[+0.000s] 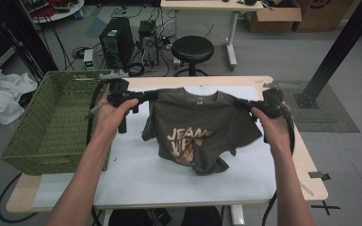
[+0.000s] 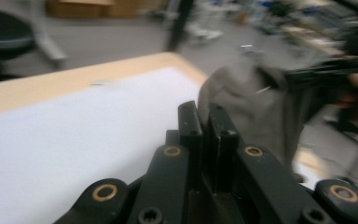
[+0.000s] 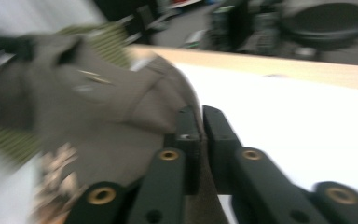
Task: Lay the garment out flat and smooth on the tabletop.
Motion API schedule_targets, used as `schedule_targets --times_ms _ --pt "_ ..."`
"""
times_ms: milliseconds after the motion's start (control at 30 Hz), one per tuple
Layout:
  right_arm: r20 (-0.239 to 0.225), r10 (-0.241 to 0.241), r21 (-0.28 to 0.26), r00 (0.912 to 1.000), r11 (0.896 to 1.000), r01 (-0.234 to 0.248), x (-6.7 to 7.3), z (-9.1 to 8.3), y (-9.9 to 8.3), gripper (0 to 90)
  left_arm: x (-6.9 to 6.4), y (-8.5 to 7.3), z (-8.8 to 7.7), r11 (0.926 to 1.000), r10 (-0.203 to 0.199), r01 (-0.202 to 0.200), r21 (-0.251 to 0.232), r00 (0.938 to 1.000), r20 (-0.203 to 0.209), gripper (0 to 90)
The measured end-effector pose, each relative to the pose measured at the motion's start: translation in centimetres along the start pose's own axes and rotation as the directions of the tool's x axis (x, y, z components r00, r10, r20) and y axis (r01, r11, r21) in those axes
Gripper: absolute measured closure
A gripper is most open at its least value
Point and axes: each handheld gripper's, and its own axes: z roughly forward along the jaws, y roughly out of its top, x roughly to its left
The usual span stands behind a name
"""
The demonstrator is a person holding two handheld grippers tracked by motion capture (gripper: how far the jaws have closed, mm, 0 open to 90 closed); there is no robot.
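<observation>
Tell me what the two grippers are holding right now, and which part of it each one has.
Both hold the brown T-shirt: the left gripper pinches one shoulder, the right gripper the other, so it hangs spread between them.

We see the olive-brown t-shirt (image 1: 200,132) with an orange-and-cream chest print hanging spread by both shoulders, front toward us, its crumpled hem resting on the white-covered desk (image 1: 136,174).

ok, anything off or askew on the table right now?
The brown T-shirt hangs crooked between the left gripper and right gripper: its hem is bunched and twisted at the lower right, the print partly folded under. The green basket overhangs the table's left edge.
</observation>
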Motion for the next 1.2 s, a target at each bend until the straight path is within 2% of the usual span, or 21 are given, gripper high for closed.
schedule_targets --times_ms 33,67,100,167,233,300,433,500,700,833,900,1000,1067,1133,1200 --pt "0.036 0.011 -0.016 0.9993 1.000 -0.010 -0.8 0.7 0.2 72.2 0.9 0.3 1.1 1.0000 -0.006 0.006 0.003 0.9969 -0.079 79.9" --pt "0.086 0.037 -0.034 0.9956 0.999 -0.034 -1.8 1.5 0.4 72.8 1.6 0.4 1.6 1.0000 0.005 -0.004 0.007 0.9937 -0.112 74.1" --pt "0.099 0.052 -0.028 0.9937 0.998 -0.050 -2.2 2.0 0.5 73.0 2.1 0.4 2.0 0.9999 0.010 -0.009 0.008 0.9909 -0.134 73.8" --pt "0.114 0.057 -0.008 0.9918 0.998 -0.056 -2.6 2.6 0.3 72.0 2.7 0.1 2.1 0.9998 0.002 0.001 0.020 0.9890 -0.148 74.0" --pt "0.120 0.025 0.052 0.9925 0.998 -0.031 -2.6 3.1 -0.3 68.4 2.7 -0.4 2.1 0.9991 0.014 -0.009 0.041 0.9913 -0.131 73.2" --pt "0.109 0.013 0.096 0.9940 0.995 -0.023 -2.5 3.3 -1.2 69.4 2.4 -1.4 1.9 0.9989 0.013 -0.008 0.045 0.9946 -0.103 72.6" --pt "0.051 0.034 0.108 0.9981 0.993 -0.040 -2.1 3.4 -3.9 68.6 1.8 -3.7 1.6 0.9983 0.000 0.004 0.057 0.9975 -0.071 72.5" --pt "0.047 0.035 0.130 0.9983 0.991 -0.041 -1.8 3.4 -5.4 67.3 1.6 -4.9 1.6 0.9970 -0.007 0.012 0.076 0.9976 -0.069 72.4" --pt "0.088 0.067 0.183 0.9939 0.980 -0.082 -2.4 3.3 -8.8 65.6 0.9 -7.8 1.8 0.9940 -0.017 0.024 0.107 0.9973 -0.071 71.6" --pt "0.125 0.077 0.217 0.9892 0.971 -0.103 -3.1 3.8 -10.1 64.8 0.6 -9.1 2.2 0.9926 -0.019 0.027 0.118 0.9974 -0.070 71.6" --pt "0.146 0.066 0.229 0.9871 0.968 -0.099 -3.4 4.3 -10.4 63.0 0.8 -9.7 2.6 0.9908 -0.040 0.046 0.128 0.9981 -0.047 72.4" --pt "0.158 0.028 0.262 0.9870 0.962 -0.070 -3.3 5.4 -10.6 62.6 0.9 -10.5 3.0 0.9888 -0.046 0.051 0.140 0.9981 -0.041 72.7" --pt "0.160 -0.008 0.301 0.9870 0.953 -0.041 -3.0 6.3 -11.0 62.9 0.9 -10.9 3.1 0.9879 -0.056 0.060 0.143 0.9979 -0.034 72.8" --pt "0.170 -0.033 0.288 0.9848 0.958 -0.017 -2.7 6.6 -11.1 69.6 0.9 -11.0 3.1 0.9879 -0.058 0.062 0.142 0.9978 -0.033 72.8" --pt "0.181 -0.100 0.309 0.9784 0.950 0.040 -2.6 6.7 -11.0 88.5 0.9 -11.1 3.0 0.9882 -0.061 0.065 0.139 0.9976 -0.034 72.8"
